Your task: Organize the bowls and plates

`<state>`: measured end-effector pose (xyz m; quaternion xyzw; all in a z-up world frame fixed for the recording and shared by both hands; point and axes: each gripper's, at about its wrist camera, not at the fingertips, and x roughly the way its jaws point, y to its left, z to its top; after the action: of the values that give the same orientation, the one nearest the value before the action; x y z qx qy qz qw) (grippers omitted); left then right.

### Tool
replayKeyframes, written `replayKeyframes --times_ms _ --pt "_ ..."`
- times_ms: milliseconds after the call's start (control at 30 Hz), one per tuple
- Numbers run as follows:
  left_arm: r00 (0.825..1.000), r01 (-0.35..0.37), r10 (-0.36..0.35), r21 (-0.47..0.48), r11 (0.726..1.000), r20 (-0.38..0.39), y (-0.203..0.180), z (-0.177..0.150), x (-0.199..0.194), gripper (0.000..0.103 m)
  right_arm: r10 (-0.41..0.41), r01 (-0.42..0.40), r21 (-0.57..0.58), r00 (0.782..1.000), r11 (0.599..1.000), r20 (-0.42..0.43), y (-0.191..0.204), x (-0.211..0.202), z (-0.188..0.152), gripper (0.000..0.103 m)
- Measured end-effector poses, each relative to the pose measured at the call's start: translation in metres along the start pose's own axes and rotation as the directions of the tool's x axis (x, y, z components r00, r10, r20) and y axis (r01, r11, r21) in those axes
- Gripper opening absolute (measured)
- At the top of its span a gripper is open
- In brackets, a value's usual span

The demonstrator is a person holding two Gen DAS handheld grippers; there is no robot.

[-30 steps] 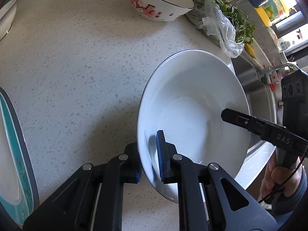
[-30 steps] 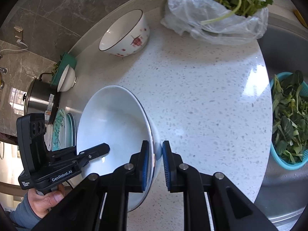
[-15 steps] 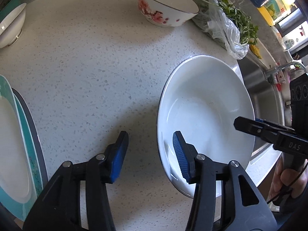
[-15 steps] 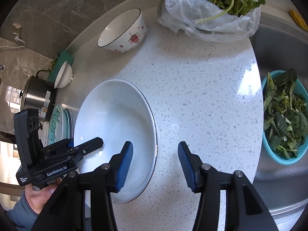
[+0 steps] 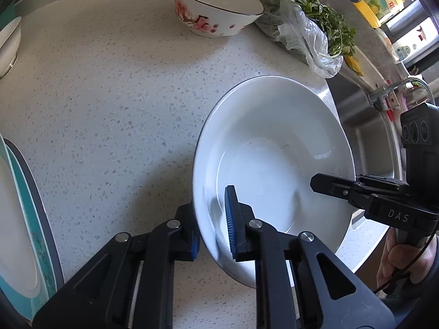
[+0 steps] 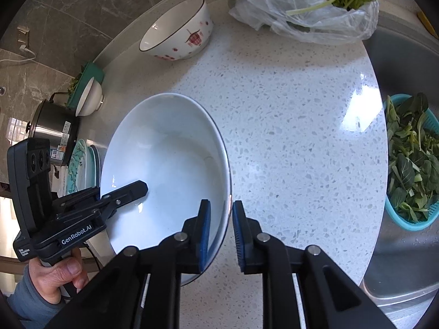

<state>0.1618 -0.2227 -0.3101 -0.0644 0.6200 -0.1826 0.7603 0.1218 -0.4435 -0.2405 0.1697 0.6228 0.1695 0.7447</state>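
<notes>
The speckled pale worktop [image 5: 109,104] carries a white deep plate [image 5: 274,148], gripped at both rims by a hand-held gripper. Beyond it sit a flowered bowl [image 5: 216,11] and bagged greens [image 5: 310,33]; teal-rimmed plates [image 5: 24,205] lie left.

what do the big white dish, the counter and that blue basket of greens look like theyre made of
White dish: likely glazed ceramic, glossy with sharp highlights. Counter: probably polished quartz or engineered stone, white with grey flecks and a window glare. Blue basket: seemingly moulded plastic, with uniform colour and slotted walls.
</notes>
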Motion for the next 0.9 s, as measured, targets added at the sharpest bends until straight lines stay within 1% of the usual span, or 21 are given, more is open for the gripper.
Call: replayKeyframes --times_ms 200,267,333,467,667,900 --pt "1.0 0.003 -0.003 -0.002 1.0 -0.007 -0.003 0.002 -0.003 0.014 -0.017 0.017 -0.006 1.0 1.0 -0.004 0.003 -0.004 0.005 0.018" --pt "1.0 0.014 -0.014 -0.016 1.0 -0.015 -0.002 0.003 -0.006 0.014 -0.017 0.017 -0.004 1.0 1.0 -0.011 0.004 -0.006 0.006 0.018" --pt "1.0 0.017 -0.017 -0.021 1.0 -0.018 -0.002 0.003 -0.012 0.014 -0.013 0.013 0.0 1.0 1.0 -0.018 0.005 -0.009 0.007 0.018" --pt "1.0 0.002 -0.002 -0.007 1.0 -0.019 -0.004 -0.001 -0.029 0.014 -0.006 0.006 -0.02 1.0 1.0 -0.022 0.013 -0.019 0.008 0.018" --pt "1.0 -0.02 0.02 -0.028 0.999 -0.02 0.005 -0.025 -0.05 0.014 0.021 -0.023 -0.068 0.999 0.997 -0.03 0.034 -0.024 0.004 0.018" --pt "0.999 -0.047 0.045 -0.094 0.994 -0.017 0.033 -0.057 -0.064 0.014 0.041 -0.053 -0.139 0.995 0.989 -0.086 0.06 -0.005 -0.004 0.018"
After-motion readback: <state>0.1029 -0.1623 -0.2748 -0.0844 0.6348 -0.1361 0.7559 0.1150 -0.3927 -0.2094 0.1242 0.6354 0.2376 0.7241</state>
